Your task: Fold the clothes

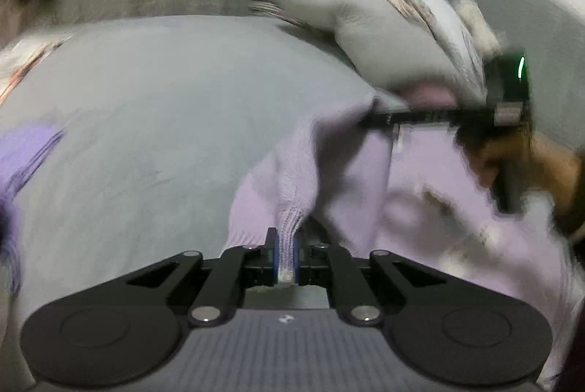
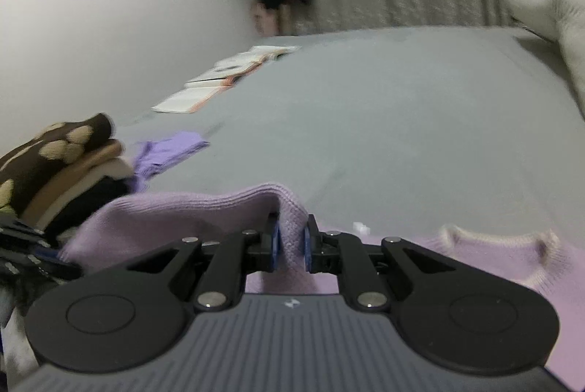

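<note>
A lilac knit sweater (image 1: 351, 180) lies partly lifted over a grey bed (image 1: 164, 121). My left gripper (image 1: 287, 255) is shut on a ribbed fold of the sweater. My right gripper (image 2: 291, 242) is shut on another ribbed fold of the same sweater (image 2: 204, 213), whose neckline lies at the right. In the left wrist view the right gripper (image 1: 376, 118) reaches in from the right, pinching the cloth and holding it raised. The frames are blurred by motion.
A stack of folded clothes, brown patterned on top (image 2: 55, 154), stands at the left, with a folded purple garment (image 2: 168, 151) beyond it. Open books (image 2: 226, 74) lie at the bed's far left. Grey pillows (image 1: 365, 34) lie at the head. A curtain hangs behind.
</note>
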Demonstrator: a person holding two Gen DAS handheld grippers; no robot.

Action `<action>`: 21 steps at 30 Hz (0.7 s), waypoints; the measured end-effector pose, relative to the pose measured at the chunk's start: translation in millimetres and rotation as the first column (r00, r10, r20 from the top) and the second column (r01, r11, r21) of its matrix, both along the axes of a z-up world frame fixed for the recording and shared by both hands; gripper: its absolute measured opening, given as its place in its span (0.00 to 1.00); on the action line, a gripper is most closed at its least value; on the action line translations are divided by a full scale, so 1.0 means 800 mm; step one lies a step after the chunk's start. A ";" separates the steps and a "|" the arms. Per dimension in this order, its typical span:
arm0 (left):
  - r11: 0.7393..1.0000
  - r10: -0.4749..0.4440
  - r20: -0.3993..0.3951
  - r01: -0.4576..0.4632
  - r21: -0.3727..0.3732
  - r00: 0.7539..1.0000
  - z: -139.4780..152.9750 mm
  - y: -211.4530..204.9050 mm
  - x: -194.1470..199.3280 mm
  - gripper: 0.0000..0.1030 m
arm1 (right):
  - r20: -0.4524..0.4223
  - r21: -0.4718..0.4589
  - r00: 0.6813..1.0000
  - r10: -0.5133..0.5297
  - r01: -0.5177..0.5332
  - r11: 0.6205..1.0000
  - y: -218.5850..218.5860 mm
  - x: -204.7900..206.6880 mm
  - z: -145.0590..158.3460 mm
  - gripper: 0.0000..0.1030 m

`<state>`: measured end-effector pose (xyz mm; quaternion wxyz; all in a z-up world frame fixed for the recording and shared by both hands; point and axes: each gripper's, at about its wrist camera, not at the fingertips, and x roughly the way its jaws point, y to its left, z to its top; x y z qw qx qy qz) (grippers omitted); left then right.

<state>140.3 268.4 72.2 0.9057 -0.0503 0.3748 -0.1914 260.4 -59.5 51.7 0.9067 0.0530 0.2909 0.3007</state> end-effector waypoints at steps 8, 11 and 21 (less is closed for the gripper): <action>0.846 0.441 0.049 -0.434 0.310 0.896 0.031 0.073 -0.008 0.05 | -0.047 -0.119 0.969 0.242 -0.246 0.962 0.158 0.025 0.024 0.34; 0.837 0.464 0.020 -0.445 0.317 0.886 0.021 0.083 0.005 0.05 | -0.036 -0.135 0.970 0.238 -0.241 0.961 0.154 0.026 0.032 0.45; 0.814 0.425 0.061 -0.411 0.411 0.903 0.018 0.061 0.003 0.05 | -0.019 -0.420 0.994 0.107 -0.105 0.901 0.029 0.069 -0.033 0.52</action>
